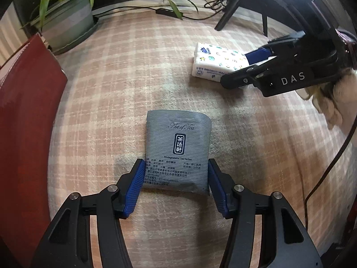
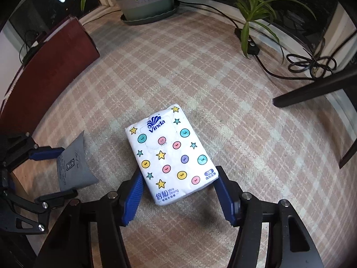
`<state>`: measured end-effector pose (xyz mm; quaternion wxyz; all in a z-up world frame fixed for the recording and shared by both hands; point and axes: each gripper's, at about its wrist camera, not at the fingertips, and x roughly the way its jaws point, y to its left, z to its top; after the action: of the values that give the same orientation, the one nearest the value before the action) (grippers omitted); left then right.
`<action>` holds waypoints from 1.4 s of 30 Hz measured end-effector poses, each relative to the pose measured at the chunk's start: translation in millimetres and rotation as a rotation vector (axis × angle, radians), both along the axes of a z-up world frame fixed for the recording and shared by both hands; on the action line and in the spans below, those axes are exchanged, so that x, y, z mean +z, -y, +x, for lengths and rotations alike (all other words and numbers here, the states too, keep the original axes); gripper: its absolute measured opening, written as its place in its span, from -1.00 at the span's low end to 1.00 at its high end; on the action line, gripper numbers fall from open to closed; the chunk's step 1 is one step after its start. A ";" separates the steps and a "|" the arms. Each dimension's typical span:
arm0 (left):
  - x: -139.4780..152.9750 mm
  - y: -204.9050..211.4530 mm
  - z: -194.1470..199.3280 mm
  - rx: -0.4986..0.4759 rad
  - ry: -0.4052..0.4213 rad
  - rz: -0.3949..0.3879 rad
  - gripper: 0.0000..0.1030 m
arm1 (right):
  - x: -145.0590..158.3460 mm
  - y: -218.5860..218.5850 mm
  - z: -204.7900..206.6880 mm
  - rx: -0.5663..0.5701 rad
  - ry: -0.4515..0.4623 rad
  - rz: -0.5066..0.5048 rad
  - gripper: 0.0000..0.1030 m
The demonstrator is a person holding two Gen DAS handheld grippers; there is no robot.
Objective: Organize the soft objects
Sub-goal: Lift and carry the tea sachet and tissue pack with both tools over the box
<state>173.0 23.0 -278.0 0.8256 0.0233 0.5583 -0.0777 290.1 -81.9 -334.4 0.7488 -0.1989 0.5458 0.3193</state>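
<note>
A grey striped tea sachet [image 1: 177, 149] lies on the pink plaid cloth [image 1: 133, 71]. My left gripper [image 1: 175, 167] is open, its blue pads on either side of the sachet's near end. A white Vinda tissue pack [image 2: 170, 154] with stars and coloured dots lies on the cloth. My right gripper [image 2: 178, 176] is open, its pads flanking the pack's near end. In the left wrist view the tissue pack [image 1: 214, 61] and right gripper [image 1: 241, 67] sit at the upper right. In the right wrist view the sachet [image 2: 72, 167] and left gripper [image 2: 60, 172] sit at the left.
A dark red box [image 1: 26, 111] stands along the left edge, also in the right wrist view [image 2: 49, 76]. A potted plant [image 1: 67, 20] stands at the back. Black cables [image 2: 310, 63] and a black stand leg [image 2: 312, 89] lie at the back right.
</note>
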 end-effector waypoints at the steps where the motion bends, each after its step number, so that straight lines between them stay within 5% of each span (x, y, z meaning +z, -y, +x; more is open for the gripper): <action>1: 0.0 0.1 0.1 0.007 0.002 -0.004 0.06 | 0.7 2.2 0.1 -0.007 -0.002 0.010 0.10; 24: 15.7 -8.6 -12.1 0.167 0.074 -0.088 0.06 | 17.6 42.4 -43.7 -0.090 -0.001 0.096 0.09; 42: 92.3 -59.5 -65.2 0.238 0.214 -0.065 0.06 | 89.1 -3.3 -77.0 0.013 0.080 0.177 0.09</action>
<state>107.8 82.4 -185.8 0.8840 -0.0617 0.4633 0.0055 213.0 -78.7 -245.3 0.7826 -0.1481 0.4837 0.3629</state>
